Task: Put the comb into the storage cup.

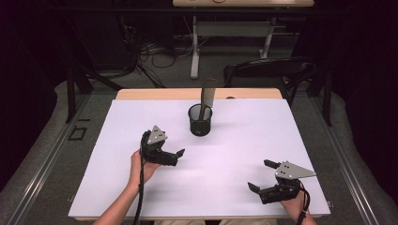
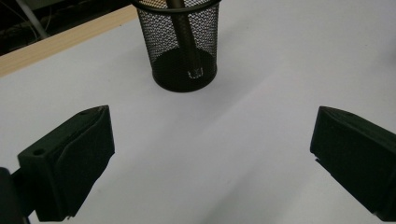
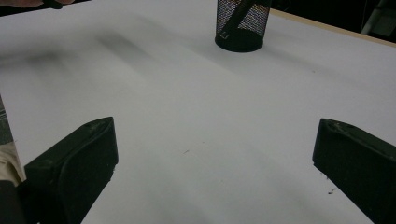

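Tongs [image 1: 182,153] agape near mesh cup [image 1: 200,120]

My matt black plastic tongs [image 2: 210,158] hover over smooth white sheet [image 1: 225,154] on the wood-edged counter [image 1: 141,94], near the black wire-mesh cup [image 1: 200,120].

The left tongs [image 1: 174,153] sit over the counter [image 1: 225,140] a little left of its middle, held from below in a cupped hand [image 1: 141,165], with the jaws spread wide and nothing between them. The right tongs [image 1: 261,175] hang near the counter's near right corner, gripped by the other hand [image 1: 295,201] at the near edge, jaws likewise wide apart and empty. Both forearms come in over the near edge, well apart from each other.
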{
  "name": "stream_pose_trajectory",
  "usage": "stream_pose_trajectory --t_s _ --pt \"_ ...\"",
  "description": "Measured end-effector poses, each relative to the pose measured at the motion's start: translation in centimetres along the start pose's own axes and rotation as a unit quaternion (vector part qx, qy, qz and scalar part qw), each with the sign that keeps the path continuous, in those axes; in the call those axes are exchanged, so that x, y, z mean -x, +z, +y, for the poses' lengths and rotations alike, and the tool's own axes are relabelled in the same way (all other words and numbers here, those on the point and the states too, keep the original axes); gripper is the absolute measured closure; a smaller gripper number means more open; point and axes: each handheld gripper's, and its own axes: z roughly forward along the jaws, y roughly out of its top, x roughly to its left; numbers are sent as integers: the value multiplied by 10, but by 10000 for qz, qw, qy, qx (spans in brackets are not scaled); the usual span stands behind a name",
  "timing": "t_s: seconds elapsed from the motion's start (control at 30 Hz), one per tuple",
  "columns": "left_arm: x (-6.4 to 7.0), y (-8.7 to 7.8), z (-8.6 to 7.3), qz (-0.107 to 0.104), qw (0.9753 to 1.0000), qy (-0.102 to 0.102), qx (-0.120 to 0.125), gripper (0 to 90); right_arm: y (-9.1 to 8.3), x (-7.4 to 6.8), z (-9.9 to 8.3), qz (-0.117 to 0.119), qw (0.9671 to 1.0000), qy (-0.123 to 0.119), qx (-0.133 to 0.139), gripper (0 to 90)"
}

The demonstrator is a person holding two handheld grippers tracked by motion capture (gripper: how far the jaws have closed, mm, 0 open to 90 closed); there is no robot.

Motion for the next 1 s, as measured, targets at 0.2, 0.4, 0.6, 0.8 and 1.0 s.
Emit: stream_pose_trajectory --t_s 0.2,0.4,0.6,0.8,1.0 --pt "1 -5 -7 -22 10000 7 -26 0 0 0 0 -1 10000 -10 -11 0" --pt "3 -10 -13 -31 10000 3 -34 0 0 -1 0 -8 10000 -2 -7 0" --pt "5 -16 -20 -29 10000 -24 -57 0 0 0 0 -7 10000 -14 -6 0" --pt "6 -22 -28 -4 9999 -9 -133 0 0 0 0 -23 10000 -11 -5 0" --pt "6 -29 -35 54 9999 -47 -87 0 0 -1 0 -6 10000 -17 -17 0"
